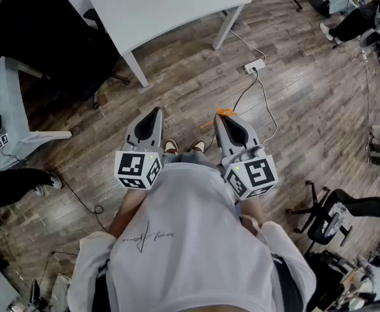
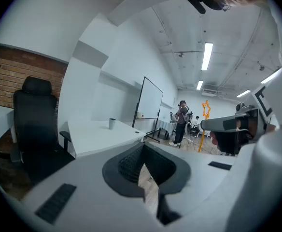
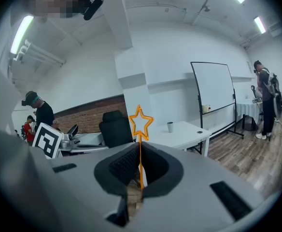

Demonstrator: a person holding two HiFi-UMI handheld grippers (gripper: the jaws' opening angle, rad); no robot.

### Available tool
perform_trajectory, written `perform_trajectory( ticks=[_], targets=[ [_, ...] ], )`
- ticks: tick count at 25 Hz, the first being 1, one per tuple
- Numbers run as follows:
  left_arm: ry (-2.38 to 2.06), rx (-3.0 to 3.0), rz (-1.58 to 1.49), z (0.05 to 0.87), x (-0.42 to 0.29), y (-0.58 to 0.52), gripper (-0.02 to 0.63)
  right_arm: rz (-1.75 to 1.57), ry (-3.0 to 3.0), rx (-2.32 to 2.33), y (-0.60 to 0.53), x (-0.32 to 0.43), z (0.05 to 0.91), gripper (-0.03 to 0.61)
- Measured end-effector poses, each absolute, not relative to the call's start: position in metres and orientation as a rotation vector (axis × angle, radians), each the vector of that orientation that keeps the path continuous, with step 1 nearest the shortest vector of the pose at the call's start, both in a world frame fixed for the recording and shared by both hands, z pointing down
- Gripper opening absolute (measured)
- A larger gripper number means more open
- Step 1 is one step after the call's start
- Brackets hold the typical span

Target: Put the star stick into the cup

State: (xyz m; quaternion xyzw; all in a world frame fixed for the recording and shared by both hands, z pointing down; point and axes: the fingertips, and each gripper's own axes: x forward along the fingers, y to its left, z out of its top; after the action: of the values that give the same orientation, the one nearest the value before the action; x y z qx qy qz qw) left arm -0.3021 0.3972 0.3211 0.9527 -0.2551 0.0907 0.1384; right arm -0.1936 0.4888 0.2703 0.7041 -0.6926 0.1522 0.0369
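Underfoot, a wooden floor (image 1: 294,77) fills most of the head view, with the person standing on it and both grippers raised before the chest. Ahead stands a white table (image 1: 164,8), well apart from the grippers, and a black office chair (image 1: 47,31) sits to its left. Behind the table, in the right gripper view, a whiteboard (image 3: 213,88) on a stand faces the room.

At the person's left, the left gripper (image 1: 155,113) points forward; in its own view the jaws are drawn together with nothing between them, only a sliver of floor showing below the pads.

Beside it, the right gripper (image 1: 221,117) has its jaws pressed on the star stick (image 3: 140,153), pinching the thin orange shaft low down so that it stands upright, the star outline rising above the jaw tips.

On the floor ahead lies a power strip (image 1: 254,65) with its cable.

Smallest, the cup (image 3: 170,126) stands upright on the table, far from the stick.
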Motion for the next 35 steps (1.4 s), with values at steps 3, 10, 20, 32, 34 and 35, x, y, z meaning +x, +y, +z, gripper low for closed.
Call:
perform_trajectory(
  ticks=[3, 10, 20, 32, 34, 35],
  targets=[
    [-0.728, 2.775, 0.248, 0.316, -0.312, 0.389, 0.008, 0.465, -2.104, 2.194, 0.483, -0.201, 0.27, 0.014],
    [-0.693, 2.793, 0.229, 0.311, -0.324, 0.38, 0.008, 0.446, -2.071, 2.213, 0.472, -0.212, 0.268, 0.014],
    [-0.641, 2.766, 0.26, 0.325, -0.326, 0.365, 0.008, 0.49, -2.055, 2.325, 0.468, -0.195, 0.266, 0.015],
    [-0.658, 2.76, 0.322, 0.328, -0.277, 0.312, 0.008, 0.581, -2.107, 2.29, 0.414, -0.141, 0.277, 0.015],
    [-0.655, 2.768, 0.332, 0.327, -0.262, 0.298, 0.008, 0.595, -2.112, 2.295, 0.403, -0.127, 0.278, 0.015],
    [-0.656, 2.771, 0.335, 0.326, -0.255, 0.29, 0.008, 0.601, -2.112, 2.296, 0.397, -0.119, 0.279, 0.015]
  ],
)
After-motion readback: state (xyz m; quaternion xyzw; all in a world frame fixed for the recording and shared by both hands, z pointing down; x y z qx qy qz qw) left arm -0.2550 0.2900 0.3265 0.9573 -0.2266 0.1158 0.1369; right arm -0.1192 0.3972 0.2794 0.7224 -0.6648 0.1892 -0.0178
